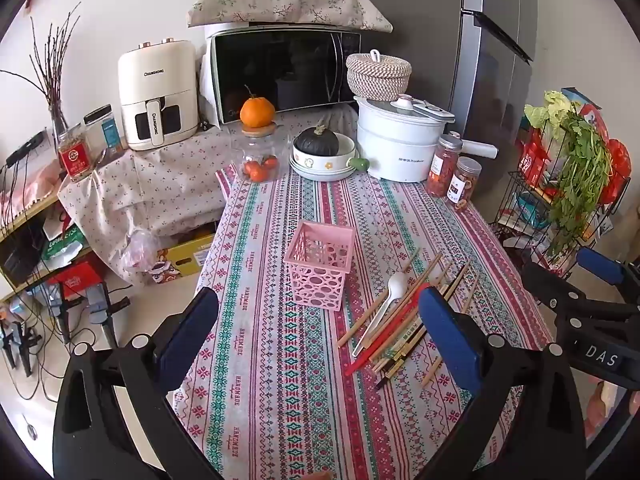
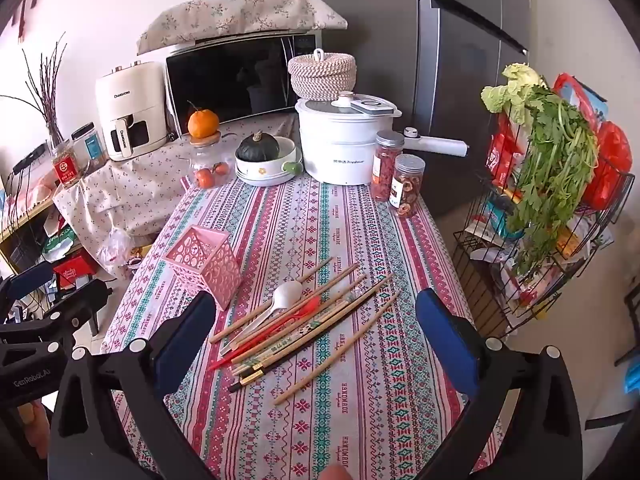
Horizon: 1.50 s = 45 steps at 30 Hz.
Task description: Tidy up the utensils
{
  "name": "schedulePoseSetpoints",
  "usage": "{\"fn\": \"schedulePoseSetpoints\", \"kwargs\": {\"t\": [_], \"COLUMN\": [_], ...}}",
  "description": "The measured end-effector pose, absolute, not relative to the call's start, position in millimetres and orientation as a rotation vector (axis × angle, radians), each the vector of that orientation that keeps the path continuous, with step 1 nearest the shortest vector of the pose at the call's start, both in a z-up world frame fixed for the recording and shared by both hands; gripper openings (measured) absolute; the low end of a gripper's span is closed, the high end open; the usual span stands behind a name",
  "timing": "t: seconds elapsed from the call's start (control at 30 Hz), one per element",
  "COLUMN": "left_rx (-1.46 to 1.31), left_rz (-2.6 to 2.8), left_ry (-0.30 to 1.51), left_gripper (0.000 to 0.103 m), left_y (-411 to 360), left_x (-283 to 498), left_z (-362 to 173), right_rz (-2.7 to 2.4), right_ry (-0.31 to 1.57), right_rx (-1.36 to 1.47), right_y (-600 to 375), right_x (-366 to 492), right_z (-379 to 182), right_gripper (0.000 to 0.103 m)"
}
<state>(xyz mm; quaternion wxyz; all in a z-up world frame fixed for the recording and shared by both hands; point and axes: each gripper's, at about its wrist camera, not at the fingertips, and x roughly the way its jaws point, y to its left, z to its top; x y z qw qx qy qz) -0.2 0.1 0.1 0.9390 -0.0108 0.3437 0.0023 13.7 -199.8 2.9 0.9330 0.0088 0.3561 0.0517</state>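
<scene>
A pink perforated utensil holder (image 1: 320, 266) stands upright and empty on the patterned tablecloth; it also shows in the right wrist view (image 2: 206, 266). To its right lies a loose pile of wooden chopsticks (image 2: 320, 320), a white plastic spoon (image 2: 280, 300) and a red plastic utensil (image 2: 272, 334); the pile shows in the left wrist view too (image 1: 400, 320). My left gripper (image 1: 320, 320) is open and empty, above the table in front of the holder. My right gripper (image 2: 316, 328) is open and empty, above the pile. The right gripper also shows at the right edge of the left wrist view (image 1: 592, 304).
At the table's far end stand a white electric pot (image 2: 340, 148), two jars of dried fruit (image 2: 396, 180), a bowl with a dark squash (image 2: 264, 156) and a glass jar topped by an orange (image 1: 258, 148). A wire rack with greens (image 2: 552, 200) stands right of the table.
</scene>
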Motion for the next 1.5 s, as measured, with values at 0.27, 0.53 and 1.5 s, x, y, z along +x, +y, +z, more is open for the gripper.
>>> {"fn": "schedulePoseSetpoints", "kwargs": {"t": [0.27, 0.53, 1.5], "left_rx": [-0.015, -0.016, -0.016], "left_rz": [0.004, 0.000, 0.000], "left_ry": [0.716, 0.725, 0.736], "left_gripper": [0.096, 0.096, 0.096], "left_y": [-2.9, -1.3, 2.0], "left_x": [-2.0, -0.7, 1.9], "left_z": [-4.8, -5.5, -7.4], "right_rz": [0.098, 0.104, 0.104], "right_ry": [0.723, 0.729, 0.730], "right_rx": [0.007, 0.011, 0.010], "right_y": [-199.0, -199.8, -198.4], "right_x": [13.8, 14.0, 14.7], "right_z": [3.0, 2.6, -0.1], "right_gripper": [0.097, 0.097, 0.097]}}
